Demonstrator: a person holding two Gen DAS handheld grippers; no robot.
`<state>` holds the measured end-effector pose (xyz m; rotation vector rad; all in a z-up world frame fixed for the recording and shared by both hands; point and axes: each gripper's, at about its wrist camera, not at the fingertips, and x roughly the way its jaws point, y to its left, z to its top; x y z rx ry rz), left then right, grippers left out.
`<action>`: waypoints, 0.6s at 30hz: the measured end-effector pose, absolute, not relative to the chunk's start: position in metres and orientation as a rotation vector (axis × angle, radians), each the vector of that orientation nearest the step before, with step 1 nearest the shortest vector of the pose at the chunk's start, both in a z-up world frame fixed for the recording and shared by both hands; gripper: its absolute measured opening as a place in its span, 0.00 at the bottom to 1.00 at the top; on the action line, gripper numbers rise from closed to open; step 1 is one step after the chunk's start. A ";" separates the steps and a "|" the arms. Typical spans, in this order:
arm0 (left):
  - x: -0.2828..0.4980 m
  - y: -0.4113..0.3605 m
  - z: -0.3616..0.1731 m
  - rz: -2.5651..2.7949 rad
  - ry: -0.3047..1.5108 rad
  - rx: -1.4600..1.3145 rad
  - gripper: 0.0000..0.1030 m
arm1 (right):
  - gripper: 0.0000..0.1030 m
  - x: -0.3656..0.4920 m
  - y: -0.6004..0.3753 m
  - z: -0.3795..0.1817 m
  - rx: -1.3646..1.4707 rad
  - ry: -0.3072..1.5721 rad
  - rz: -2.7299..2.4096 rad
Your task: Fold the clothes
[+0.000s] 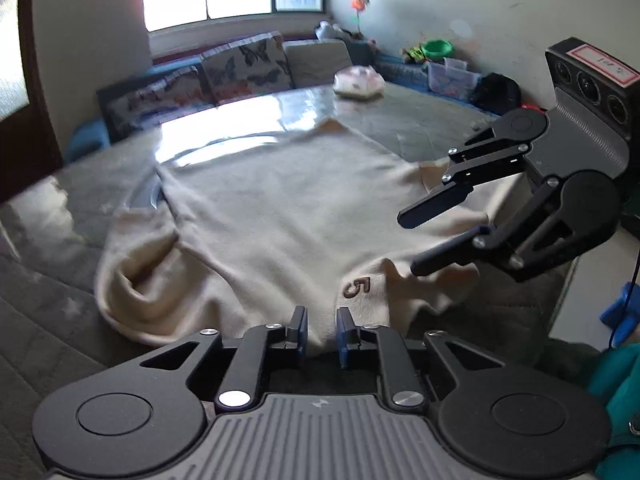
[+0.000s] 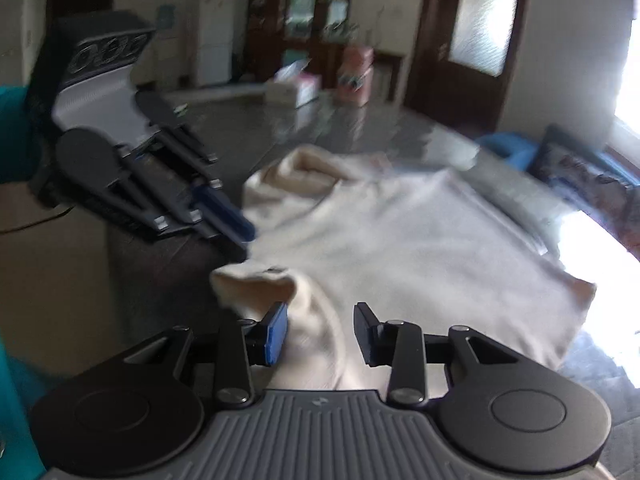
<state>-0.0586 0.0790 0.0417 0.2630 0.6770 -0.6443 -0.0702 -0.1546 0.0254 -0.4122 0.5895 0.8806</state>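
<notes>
Stitched on the cream garment [image 1: 280,216] just ahead of the left gripper [image 1: 322,330] is a brown "5" [image 1: 357,288]; its narrow jaws pinch the soft hem over a glossy table [image 1: 420,120].

From the right wrist, the right gripper [image 2: 320,330] stands partly open, a fleecy fold between its pads, grip unclear. A wooden door [image 2: 472,40] stands beyond.

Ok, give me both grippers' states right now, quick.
Left gripper: jaws slightly apart, cream garment between them; grip cannot be told.
Right gripper: open, garment fold lying between the fingers, not pinched.
</notes>
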 end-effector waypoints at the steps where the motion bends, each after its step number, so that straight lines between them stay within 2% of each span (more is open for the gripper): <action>1: -0.057 0.079 0.046 -0.633 0.662 0.253 0.17 | 0.34 -0.068 -0.155 0.026 -0.392 0.595 0.877; 7: -0.038 0.055 0.056 -0.618 0.606 0.182 0.17 | 0.34 -0.071 -0.151 0.012 -0.347 0.660 0.912; 11: -0.031 0.035 0.034 -0.664 0.657 0.170 0.17 | 0.35 -0.093 -0.160 0.009 -0.395 0.653 0.932; 18: -0.038 0.038 0.015 -0.671 0.688 0.186 0.22 | 0.36 -0.105 -0.228 0.031 -0.240 0.661 0.804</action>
